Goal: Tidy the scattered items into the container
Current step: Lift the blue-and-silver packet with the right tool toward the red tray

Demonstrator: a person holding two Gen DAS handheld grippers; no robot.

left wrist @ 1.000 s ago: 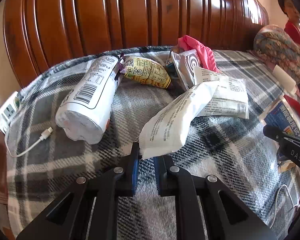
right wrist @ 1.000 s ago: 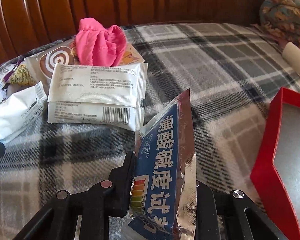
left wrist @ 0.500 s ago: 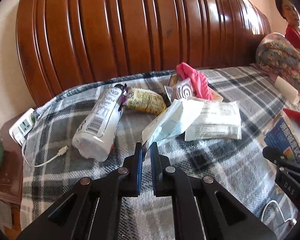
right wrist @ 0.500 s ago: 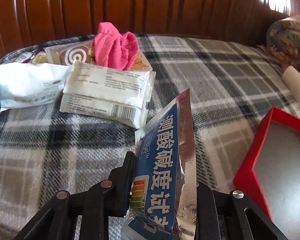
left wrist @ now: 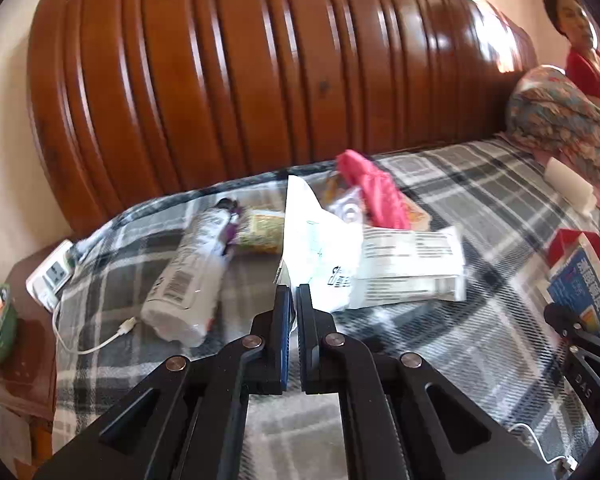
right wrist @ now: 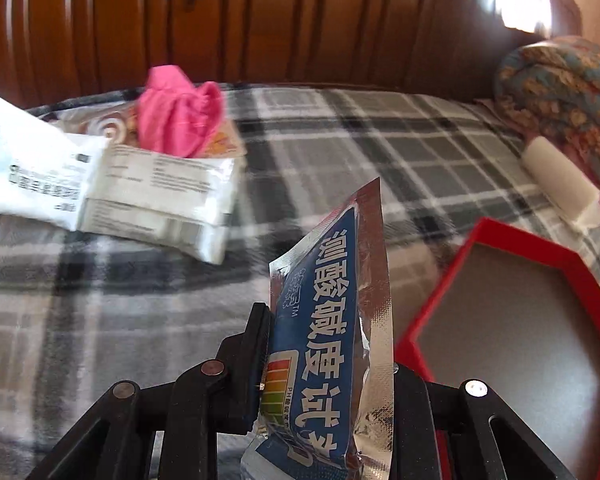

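Note:
My left gripper (left wrist: 294,294) is shut on the corner of a white plastic packet (left wrist: 314,248), which hangs lifted above the plaid blanket (left wrist: 440,344); the same packet (right wrist: 24,172) shows at the left of the right wrist view. My right gripper (right wrist: 332,364) is shut on a blue and silver foil pouch (right wrist: 332,320), held upright just left of the red box (right wrist: 496,236). In the left wrist view the pouch (left wrist: 584,292) and red box (left wrist: 568,240) sit at the right edge. Other white packets (left wrist: 412,268), a white bottle (left wrist: 188,280), a yellow snack bag (left wrist: 264,230) and pink cloth (left wrist: 374,196) lie on the blanket.
A wooden headboard (left wrist: 260,72) rises behind the bed. A patterned bundle (left wrist: 556,120) and a white roll (left wrist: 570,186) lie at the right, beside a person in red (left wrist: 592,68). A power strip (left wrist: 52,272) and white cable (left wrist: 96,340) are at the left edge.
My left gripper pinched the white packet tighter and lifted it off the blanket, so it now stands on edge. My right gripper carried the foil pouch closer to the red box.

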